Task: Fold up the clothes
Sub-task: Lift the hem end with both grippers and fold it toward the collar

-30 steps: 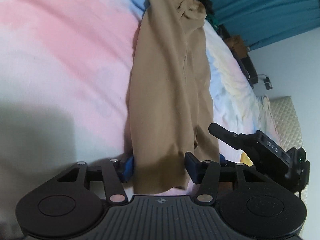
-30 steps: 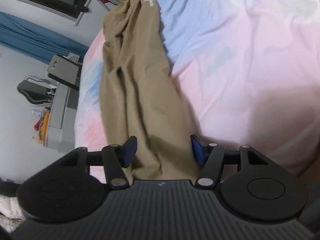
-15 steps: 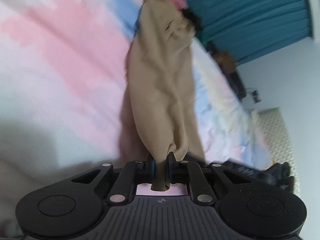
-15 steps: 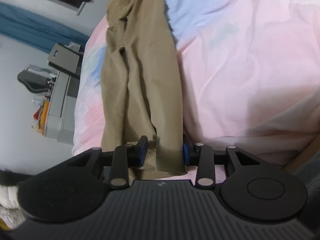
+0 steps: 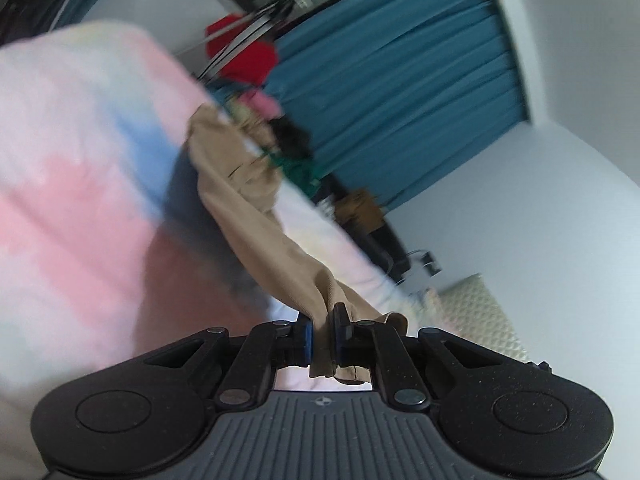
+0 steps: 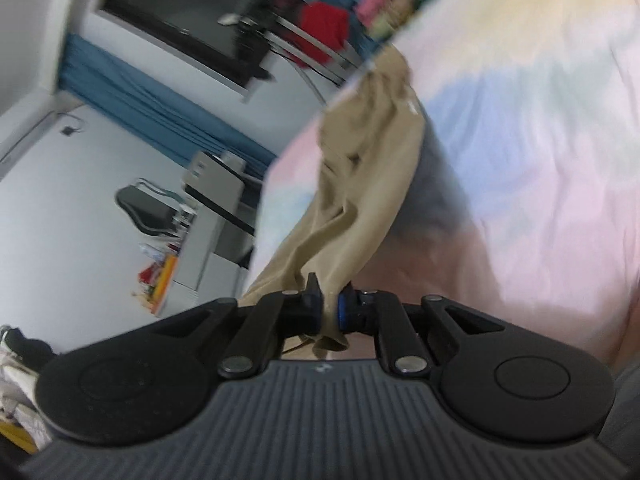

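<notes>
Tan trousers [image 5: 276,236] stretch away from me across a pastel pink, blue and white bedsheet [image 5: 72,184]. My left gripper [image 5: 322,334] is shut on one corner of their near end, the cloth bunched between the blue pads. In the right wrist view the same tan trousers [image 6: 360,200] rise off the bedsheet [image 6: 540,160], and my right gripper [image 6: 329,312] is shut on the other near corner. The near end hangs lifted above the bed, casting a dark shadow on the sheet. The far end still rests near the bed's far edge.
Teal curtains [image 5: 400,92] hang behind the bed. A heap of red, pink, black and green clothes [image 5: 276,128] lies at the far edge. A dark screen [image 6: 192,20], a grey cabinet [image 6: 216,216] and a chair [image 6: 144,208] stand off to the left.
Both grippers closed on the near end of the trousers and have raised it off the bed. The views now tilt up toward the room.
</notes>
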Tool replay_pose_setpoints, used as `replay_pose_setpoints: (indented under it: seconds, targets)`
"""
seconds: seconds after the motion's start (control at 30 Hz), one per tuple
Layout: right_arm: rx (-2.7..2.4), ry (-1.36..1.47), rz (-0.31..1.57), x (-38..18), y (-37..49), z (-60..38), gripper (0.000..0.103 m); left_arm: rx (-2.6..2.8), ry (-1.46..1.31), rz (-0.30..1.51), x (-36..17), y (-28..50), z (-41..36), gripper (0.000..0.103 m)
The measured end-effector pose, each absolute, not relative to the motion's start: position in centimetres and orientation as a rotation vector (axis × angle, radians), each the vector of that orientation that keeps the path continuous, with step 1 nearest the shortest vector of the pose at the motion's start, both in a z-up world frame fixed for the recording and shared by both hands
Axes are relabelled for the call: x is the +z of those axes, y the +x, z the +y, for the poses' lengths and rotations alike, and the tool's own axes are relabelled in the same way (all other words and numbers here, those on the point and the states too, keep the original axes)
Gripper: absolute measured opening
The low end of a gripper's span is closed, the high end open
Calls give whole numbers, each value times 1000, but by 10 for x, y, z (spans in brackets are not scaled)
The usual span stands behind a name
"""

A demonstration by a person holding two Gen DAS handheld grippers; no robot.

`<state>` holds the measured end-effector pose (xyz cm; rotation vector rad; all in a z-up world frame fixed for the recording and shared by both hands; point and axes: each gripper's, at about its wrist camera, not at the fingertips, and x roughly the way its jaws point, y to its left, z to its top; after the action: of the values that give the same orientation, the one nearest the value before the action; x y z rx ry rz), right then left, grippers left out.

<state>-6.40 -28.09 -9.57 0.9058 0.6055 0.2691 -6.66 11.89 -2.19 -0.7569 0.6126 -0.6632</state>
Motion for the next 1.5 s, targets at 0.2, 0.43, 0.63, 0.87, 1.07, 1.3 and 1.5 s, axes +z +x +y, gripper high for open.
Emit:
replay_pose_setpoints:
  seconds: [0.2,0.43,0.63,0.87,1.07,1.3,1.5]
  targets:
    - [327,905,550,-66,-96,-296,10,-686,-726,564,8,-110,96,9]
    - [337,943,561,-76,-144,-304,10,-648,-742,567,7,-169,89,10]
    - [284,926,551,-81,-102,-312,10,-597,-643,570,21,-126,79,10]
    - [220,884,531,-78,-16,-313,10,-523,-515,549,46,-41,64,10]
    - [155,843,576,-97,65,-308,11,-449,-422,570,30,44,53,10]
    - [104,743,630,-140,132,-299,11,-389,-333,627,-30,123,44,11]
    - [75,546,657,-163,163,-284,11,-357,-251,683,-88,164,37,11]
